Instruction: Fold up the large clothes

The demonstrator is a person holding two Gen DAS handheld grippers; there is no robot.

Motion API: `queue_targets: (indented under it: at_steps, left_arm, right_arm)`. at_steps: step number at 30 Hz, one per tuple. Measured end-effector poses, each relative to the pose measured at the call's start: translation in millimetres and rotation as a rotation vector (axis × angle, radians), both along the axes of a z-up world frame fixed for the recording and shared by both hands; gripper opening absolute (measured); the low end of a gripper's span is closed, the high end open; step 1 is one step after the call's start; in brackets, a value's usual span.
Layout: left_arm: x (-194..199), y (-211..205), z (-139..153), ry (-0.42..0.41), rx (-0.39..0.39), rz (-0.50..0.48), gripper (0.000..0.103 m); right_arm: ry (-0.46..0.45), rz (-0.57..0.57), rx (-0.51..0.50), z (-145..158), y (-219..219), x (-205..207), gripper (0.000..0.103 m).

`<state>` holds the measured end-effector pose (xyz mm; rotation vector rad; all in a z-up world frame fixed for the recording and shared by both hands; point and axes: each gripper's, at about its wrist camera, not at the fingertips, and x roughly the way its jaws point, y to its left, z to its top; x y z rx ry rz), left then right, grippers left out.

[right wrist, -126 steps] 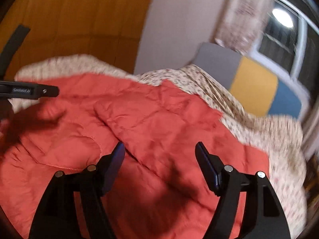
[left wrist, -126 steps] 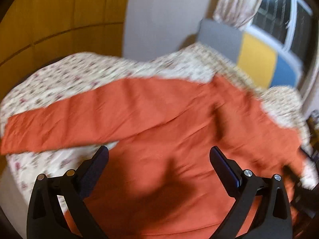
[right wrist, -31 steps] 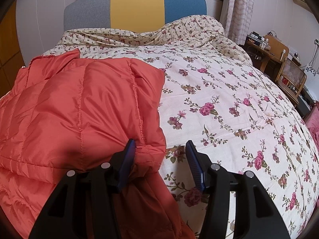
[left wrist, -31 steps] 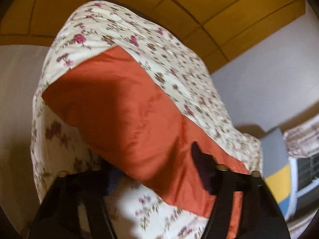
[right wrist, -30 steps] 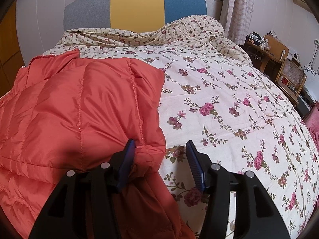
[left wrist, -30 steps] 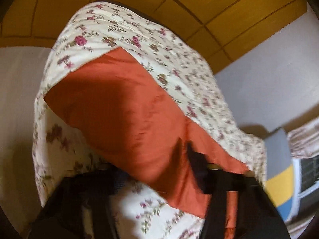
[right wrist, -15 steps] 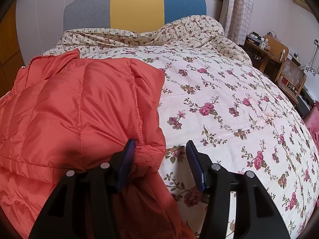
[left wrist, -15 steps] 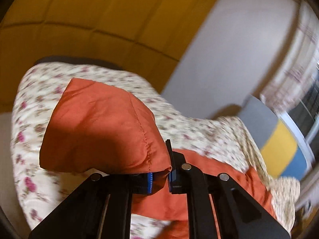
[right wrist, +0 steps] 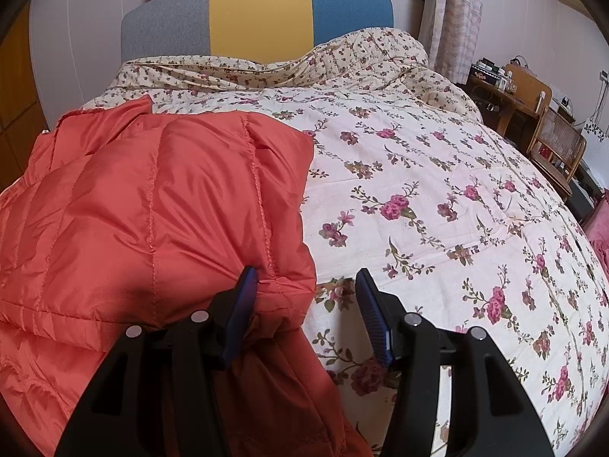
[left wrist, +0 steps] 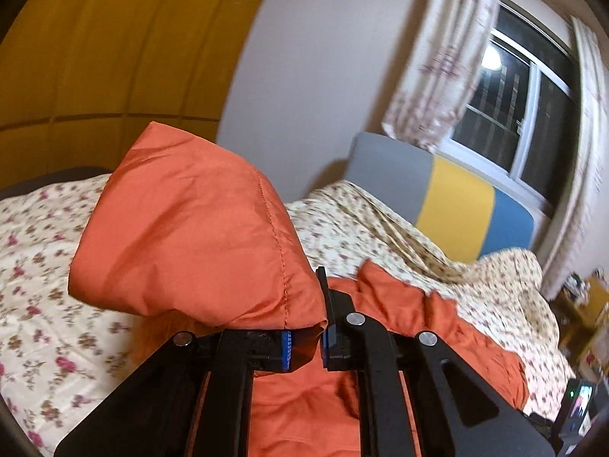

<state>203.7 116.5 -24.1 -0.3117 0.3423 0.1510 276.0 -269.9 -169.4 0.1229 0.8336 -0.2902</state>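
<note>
Left tongs [left wrist: 304, 337], newly clamped on jacket sleeve [left wrist: 198, 236], lift it off bed [left wrist: 45, 327] for folding; right tongs [right wrist: 304, 312] part-open, gripping nothing.

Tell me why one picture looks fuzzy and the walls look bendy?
Left wrist view: smeared curtain and floral bedspread, likely camera motion; the puffy orange quilted jacket near the lens stays sharper. Right wrist view: crisp and evenly lit. Both views: the fisheye lens curves straight edges, with dark corners.

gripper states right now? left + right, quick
Left gripper: shut on the orange jacket's sleeve, lifted off the bed.
Right gripper: open, jacket corner between the jaws, not clamped.
</note>
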Motion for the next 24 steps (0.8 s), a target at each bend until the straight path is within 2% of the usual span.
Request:
queue_targets:
  at_steps: [8,12,17,24]
  left_arm:
    - [20.0,-73.7,-10.4,0.046,0.146,-0.165,0.011]
    - [32.0,-109.5,-30.4,0.121,0.249,-0.264,0.011]
    - [46.7,-148.3,-60.7,0.197,0.428,-0.336,0.011]
    - [56.6,-181.0,-102.7,0.309,0.640,-0.424,0.011]
  right_arm:
    - [-0.004,-0.003,0.014,-0.2,-1.7,-0.9,0.054]
    - [-0.006,-0.003,0.020,-0.2,-2.4,-1.1,0.054]
    - [-0.008,-0.003,0.025,-0.5,-2.7,-1.5,0.054]
    - [-0.008,-0.003,0.025,-0.8,-3.1,-1.8,0.054]
